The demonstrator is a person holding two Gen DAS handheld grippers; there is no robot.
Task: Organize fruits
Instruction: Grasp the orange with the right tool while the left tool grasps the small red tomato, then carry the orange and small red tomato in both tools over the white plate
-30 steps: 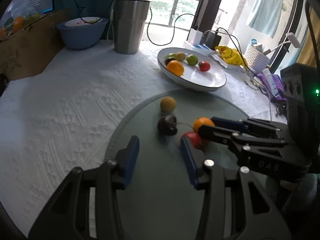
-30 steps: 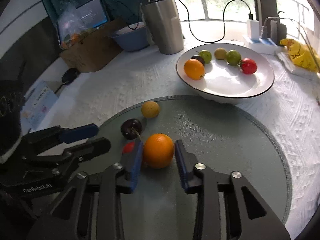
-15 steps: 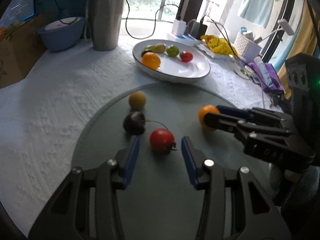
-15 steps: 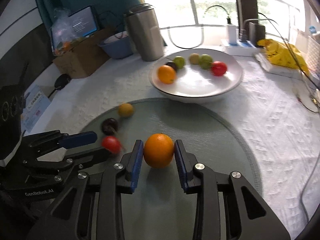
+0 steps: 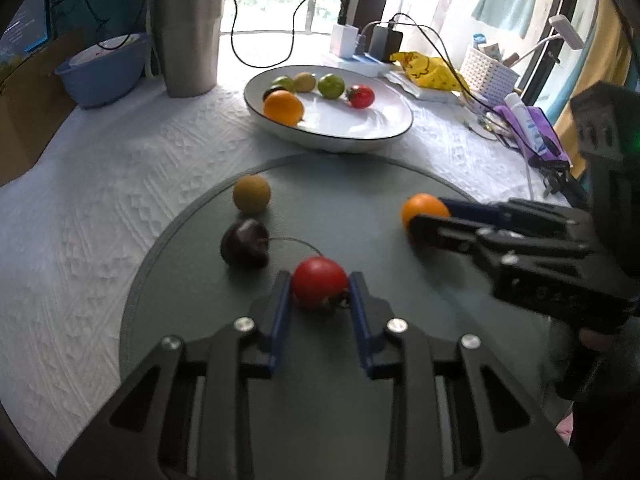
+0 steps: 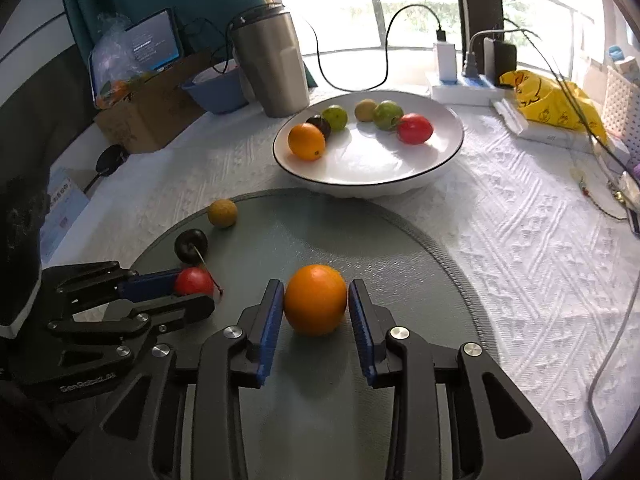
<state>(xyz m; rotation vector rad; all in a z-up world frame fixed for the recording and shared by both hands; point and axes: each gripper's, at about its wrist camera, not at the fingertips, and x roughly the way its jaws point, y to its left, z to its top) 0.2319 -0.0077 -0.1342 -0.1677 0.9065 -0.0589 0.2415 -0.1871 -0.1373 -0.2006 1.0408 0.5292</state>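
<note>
On the round grey mat [image 5: 360,200] my left gripper [image 5: 318,280] is closing its blue pads on a red tomato [image 5: 319,282], and they press both its sides. My right gripper [image 6: 316,288] is shut on an orange [image 6: 315,298], low over the mat. The right wrist view shows the left gripper [image 6: 200,292] with the tomato [image 6: 194,282] at the lower left. A dark plum with a stem [image 5: 243,243] and a yellow-brown fruit [image 5: 251,194] lie loose on the mat. The white plate [image 5: 372,128] behind holds several fruits, among them an orange and a red one.
A steel tumbler [image 5: 188,28] and a blue bowl [image 5: 102,70] stand at the back left, next to a cardboard box [image 6: 148,112]. Chargers, cables, a yellow bag [image 5: 428,68] and a white basket [image 5: 488,74] crowd the back right. White textured cloth covers the table.
My left gripper came up around the red tomato and shut on it. My right gripper carried the orange to the right, away from the plum and the tomato.
</note>
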